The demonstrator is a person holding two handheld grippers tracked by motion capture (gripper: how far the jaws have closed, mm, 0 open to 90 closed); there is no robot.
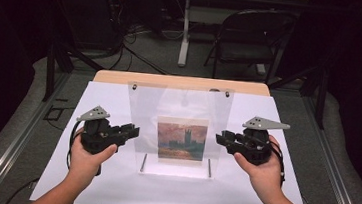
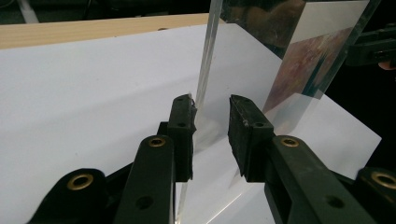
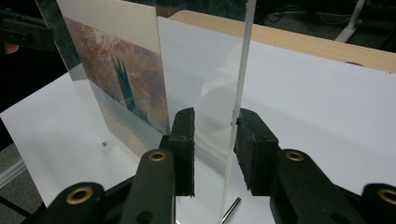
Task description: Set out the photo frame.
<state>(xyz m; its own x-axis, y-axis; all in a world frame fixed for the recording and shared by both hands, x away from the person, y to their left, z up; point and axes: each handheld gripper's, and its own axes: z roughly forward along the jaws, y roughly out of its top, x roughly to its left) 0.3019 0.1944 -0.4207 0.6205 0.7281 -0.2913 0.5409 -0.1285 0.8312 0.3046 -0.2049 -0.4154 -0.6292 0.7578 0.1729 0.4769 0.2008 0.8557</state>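
A clear acrylic panel (image 1: pixel 178 107) stands upright on a white sheet (image 1: pixel 111 180), with a painting print (image 1: pixel 181 141) of a tower at sunset in its lower middle. My left gripper (image 1: pixel 133 130) is at the panel's left edge and my right gripper (image 1: pixel 221 137) at its right edge. In the left gripper view the jaws (image 2: pixel 211 105) straddle the panel edge (image 2: pixel 204 60); one pad (image 2: pixel 184 121) is against it and the other stands off. In the right gripper view the jaws (image 3: pixel 215 116) also straddle the edge (image 3: pixel 240 70), with a gap on one side. Both grippers are open.
Two metal pins (image 1: pixel 143 162) (image 1: pixel 209 168) prop the panel at its foot. The sheet lies on a wooden table (image 1: pixel 181 82). Behind the table stand a folding chair (image 1: pixel 250 38) and another table's leg (image 1: pixel 184 37), with cables on the dark floor.
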